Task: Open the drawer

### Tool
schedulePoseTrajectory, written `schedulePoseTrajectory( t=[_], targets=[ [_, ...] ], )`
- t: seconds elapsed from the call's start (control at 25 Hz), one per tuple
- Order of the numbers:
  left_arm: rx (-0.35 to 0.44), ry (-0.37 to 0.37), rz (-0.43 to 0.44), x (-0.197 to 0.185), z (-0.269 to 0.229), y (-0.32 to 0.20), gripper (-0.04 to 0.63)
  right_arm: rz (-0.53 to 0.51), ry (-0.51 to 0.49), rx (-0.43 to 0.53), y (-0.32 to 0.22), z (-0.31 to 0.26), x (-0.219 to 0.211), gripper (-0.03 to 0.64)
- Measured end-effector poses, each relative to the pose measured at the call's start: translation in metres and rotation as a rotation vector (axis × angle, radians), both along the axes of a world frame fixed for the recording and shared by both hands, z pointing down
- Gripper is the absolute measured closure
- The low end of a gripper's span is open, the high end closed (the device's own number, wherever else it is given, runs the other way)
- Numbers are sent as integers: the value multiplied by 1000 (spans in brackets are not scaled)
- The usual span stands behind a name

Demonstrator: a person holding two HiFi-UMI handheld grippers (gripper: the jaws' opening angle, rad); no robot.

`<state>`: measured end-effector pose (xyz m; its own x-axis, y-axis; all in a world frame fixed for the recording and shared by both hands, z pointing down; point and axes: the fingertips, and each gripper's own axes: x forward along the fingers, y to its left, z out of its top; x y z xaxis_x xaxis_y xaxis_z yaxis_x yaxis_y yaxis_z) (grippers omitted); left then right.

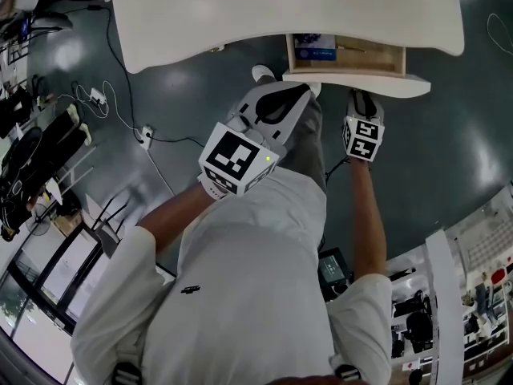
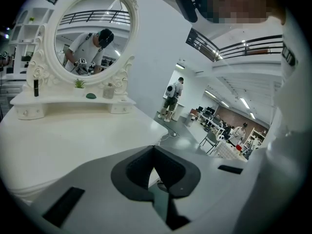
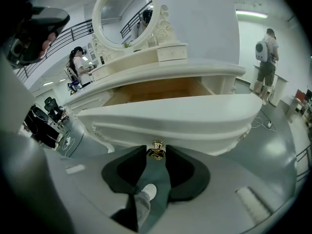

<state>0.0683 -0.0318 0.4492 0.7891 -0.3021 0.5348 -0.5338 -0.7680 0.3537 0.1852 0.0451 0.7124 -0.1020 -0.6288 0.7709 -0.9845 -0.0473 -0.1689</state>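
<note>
My right hand-held gripper [image 3: 156, 149] pinches the small brass knob [image 3: 156, 153], probably slippery, the only handle; the cream curved-front wooden drawer [image 3: 170, 118] looks rigid.

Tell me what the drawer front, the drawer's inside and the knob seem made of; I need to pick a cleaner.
The drawer front looks like painted wood: a smooth cream-white satin coat over moulded edges. The drawer inside looks like bare light brown wood or board, matte. The knob seems to be brass-coloured metal, judging by its bright glints, and may only be plated.
</note>
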Motion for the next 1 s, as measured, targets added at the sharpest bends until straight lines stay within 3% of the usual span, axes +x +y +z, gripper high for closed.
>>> schedulePoseTrajectory(
  t=[1.0],
  targets=[
    [7, 10, 18, -5, -7, 6, 586, -1, -8, -66, 51, 6, -6, 483]
  ],
)
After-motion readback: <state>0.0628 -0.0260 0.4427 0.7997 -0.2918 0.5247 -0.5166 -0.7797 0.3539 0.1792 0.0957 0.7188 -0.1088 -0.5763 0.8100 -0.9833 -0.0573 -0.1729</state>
